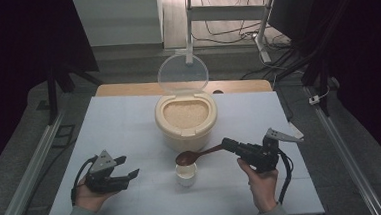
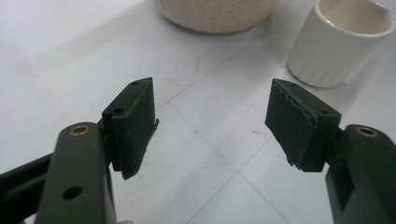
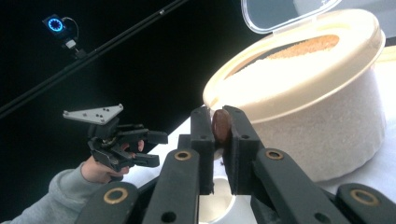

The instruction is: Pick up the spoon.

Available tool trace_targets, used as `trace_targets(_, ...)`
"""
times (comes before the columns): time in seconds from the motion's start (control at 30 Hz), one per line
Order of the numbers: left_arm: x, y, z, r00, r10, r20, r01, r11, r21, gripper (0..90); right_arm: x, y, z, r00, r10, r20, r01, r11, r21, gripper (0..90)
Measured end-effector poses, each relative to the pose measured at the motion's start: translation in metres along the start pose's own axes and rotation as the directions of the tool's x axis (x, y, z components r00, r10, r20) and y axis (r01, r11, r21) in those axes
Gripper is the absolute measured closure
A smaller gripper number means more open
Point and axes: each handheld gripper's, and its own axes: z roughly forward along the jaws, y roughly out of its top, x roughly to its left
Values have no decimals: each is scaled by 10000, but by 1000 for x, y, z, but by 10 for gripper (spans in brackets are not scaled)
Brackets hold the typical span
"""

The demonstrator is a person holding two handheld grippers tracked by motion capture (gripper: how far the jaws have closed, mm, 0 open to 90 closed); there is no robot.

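At the left of the high view, the left gripper [image 1: 125,176] hovers low over the white desk [image 1: 129,121], held in the person's left hand [image 1: 86,194]. Its fingers [image 2: 133,123] are spread with nothing between them; only bare desk shows in the gap in the left gripper view. They point toward the cup [image 1: 186,174], which stands well apart from them.

The small white cup stands near the desk's front middle, just in front of the tub [image 1: 185,118]. The tub is cream, round, full of pale grain, and its clear lid [image 1: 182,74] is flipped up at the back.

A brown spoon [image 1: 194,156] hangs with its bowl right above the cup, between cup and tub, its handle running to the right.

At the right, the right gripper [image 1: 229,145] sits in the person's right hand [image 1: 261,183]. Its fingers [image 3: 238,149] are pressed tight on the spoon's handle end, as the right gripper view shows.
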Motion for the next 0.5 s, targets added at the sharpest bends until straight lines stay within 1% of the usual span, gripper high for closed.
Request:
trace_targets(0.03,2,-2,-1,9999,-106,-19,106,9999,-35,323,0,0,0,10000,0,0,0,10000,0,828)
trace_targets(0.07,5,-4,-2,9992,-390,-41,389,9992,-106,322,-1,2,0,10000,12,-28,-13,10000,-50,828)
trace_targets(0.13,6,-5,-2,9989,-459,-5,459,9989,-123,315,-1,2,-1,10000,0,-5,0,10000,-51,828)
trace_targets(0.3,6,-6,1,9988,-487,100,487,9988,4,310,-1,3,-2,10000,5,-31,-5,10000,-92,828)
trace_targets(0.5,5,-6,3,9987,-496,121,495,9988,27,305,2,8,-8,9998,-172,-99,169,9995,-256,828)
